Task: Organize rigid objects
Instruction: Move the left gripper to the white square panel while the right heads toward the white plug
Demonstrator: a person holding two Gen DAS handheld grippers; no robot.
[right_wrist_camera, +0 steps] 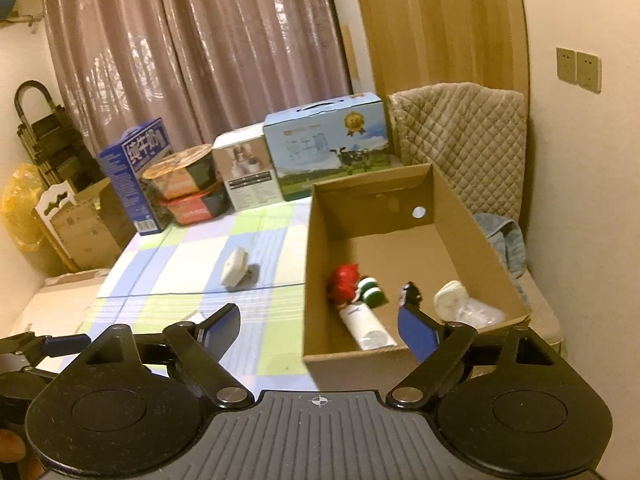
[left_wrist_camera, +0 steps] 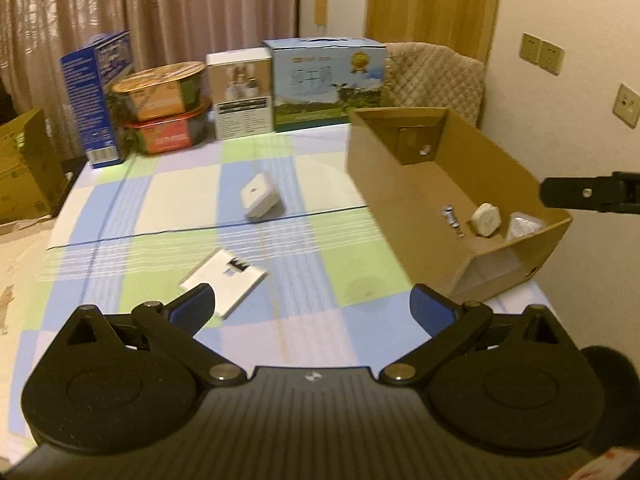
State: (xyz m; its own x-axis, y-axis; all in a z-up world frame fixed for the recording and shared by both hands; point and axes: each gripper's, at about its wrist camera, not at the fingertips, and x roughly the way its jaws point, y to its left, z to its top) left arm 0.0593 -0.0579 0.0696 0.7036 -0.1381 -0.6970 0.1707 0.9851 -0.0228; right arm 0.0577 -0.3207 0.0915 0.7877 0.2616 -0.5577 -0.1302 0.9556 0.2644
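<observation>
An open cardboard box (left_wrist_camera: 400,184) (right_wrist_camera: 320,280) stands on the right of the checked tablecloth. It holds a red figure (right_wrist_camera: 345,280), a green-and-white spool (right_wrist_camera: 371,290), a white tube (right_wrist_camera: 366,326), a small black item (right_wrist_camera: 412,292), a white round case (right_wrist_camera: 450,300) (left_wrist_camera: 486,220), clear plastic (right_wrist_camera: 480,314) and a small metal part (left_wrist_camera: 452,218). On the cloth lie a white charger (left_wrist_camera: 260,198) (right_wrist_camera: 235,268) and a flat white card (left_wrist_camera: 226,280). My left gripper (left_wrist_camera: 312,312) is open and empty, just before the card. My right gripper (right_wrist_camera: 320,332) is open and empty at the box's near wall.
Cartons (left_wrist_camera: 324,80), a white box (left_wrist_camera: 242,92), stacked noodle bowls (left_wrist_camera: 164,108) and a blue carton (left_wrist_camera: 96,96) line the table's far edge. A quilted chair (right_wrist_camera: 460,140) stands behind the cardboard box. The wall is close on the right.
</observation>
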